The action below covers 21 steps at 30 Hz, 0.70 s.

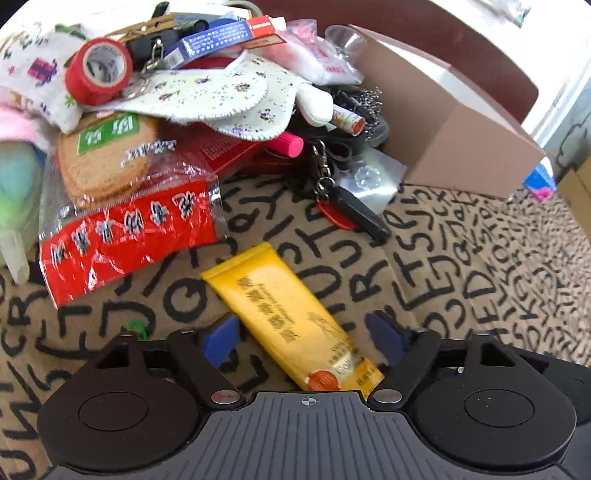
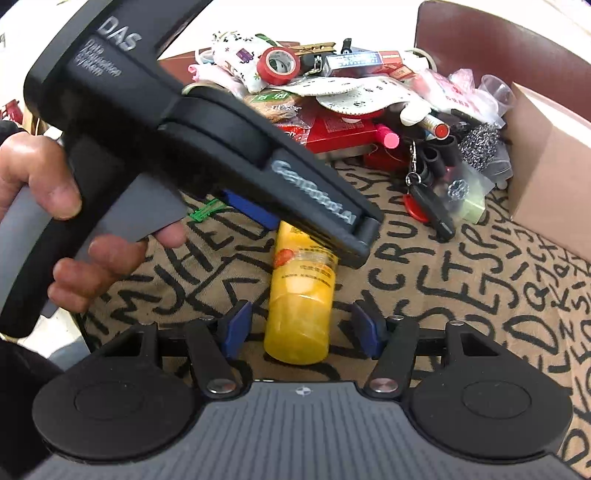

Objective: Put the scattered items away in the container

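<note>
A yellow tube [image 1: 280, 306] lies on the letter-patterned cloth [image 1: 461, 280], its cap end [image 2: 299, 328] toward the right wrist camera. My left gripper [image 1: 303, 338] straddles the tube's lower body. Its left pad sits close to the tube and its right pad stands clear, so it is open. My right gripper [image 2: 303, 328] frames the cap with a gap on each side, open too. In the right wrist view a hand [image 2: 48, 192] holds the left gripper's black body over the tube, one blue pad [image 2: 255, 212] showing. The brown cardboard box [image 1: 443, 122] stands at the back right.
A pile beside the box holds a red tape roll [image 1: 99, 70], floral cloth [image 1: 221, 96], a cookie pack [image 1: 107, 155], a red packet [image 1: 125, 240], a pink marker [image 1: 290, 144] and a black key fob [image 1: 354, 210]. A dark red chair back [image 1: 424, 33] rises behind.
</note>
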{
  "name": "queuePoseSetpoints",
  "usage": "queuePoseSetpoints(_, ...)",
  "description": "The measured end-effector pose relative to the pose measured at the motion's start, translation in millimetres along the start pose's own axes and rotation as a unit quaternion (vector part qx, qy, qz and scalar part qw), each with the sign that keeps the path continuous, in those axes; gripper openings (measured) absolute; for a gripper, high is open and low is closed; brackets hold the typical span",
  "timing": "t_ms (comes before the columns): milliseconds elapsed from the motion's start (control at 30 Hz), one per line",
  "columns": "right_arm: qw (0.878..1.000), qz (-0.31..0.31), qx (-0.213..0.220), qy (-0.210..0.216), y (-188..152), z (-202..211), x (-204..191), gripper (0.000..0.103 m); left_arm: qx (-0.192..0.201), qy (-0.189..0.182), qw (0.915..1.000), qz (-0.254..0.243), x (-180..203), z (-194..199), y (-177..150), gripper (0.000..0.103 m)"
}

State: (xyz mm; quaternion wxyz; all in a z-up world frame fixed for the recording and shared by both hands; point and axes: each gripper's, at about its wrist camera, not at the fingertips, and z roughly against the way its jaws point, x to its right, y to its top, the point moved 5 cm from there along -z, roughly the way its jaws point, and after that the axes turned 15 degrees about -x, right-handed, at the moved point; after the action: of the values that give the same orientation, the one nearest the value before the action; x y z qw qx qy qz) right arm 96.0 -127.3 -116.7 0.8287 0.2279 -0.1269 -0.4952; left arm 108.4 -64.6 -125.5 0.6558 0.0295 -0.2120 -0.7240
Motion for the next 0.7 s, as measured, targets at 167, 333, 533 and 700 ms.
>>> queuePoseSetpoints(167, 1.000, -0.021, -0.001, -0.009, 8.5, -5.5, 2.9, 0.048, 0.001, 0.009, 1.0000, -0.004, -2.3, -1.0, 1.7, 0.066)
queuePoseSetpoints(333, 1.000, -0.025, -0.010, -0.014, 12.2, -8.5, 2.8, 0.046, -0.003, 0.011, 0.9999, -0.009, 2.3, -3.1, 3.5, 0.078)
queuePoseSetpoints(533, 1.000, -0.026, -0.011, -0.009, 8.4, -8.5, 4.8, 0.046, -0.006, 0.014, 0.9997, -0.017, 2.7, -4.7, 3.4, 0.076)
queuePoseSetpoints(700, 1.000, -0.023, -0.006, -0.017, 12.8, -14.6, 4.0, 0.048, -0.006, 0.062, 0.9962, -0.061, 16.7, -14.9, 6.0, 0.078)
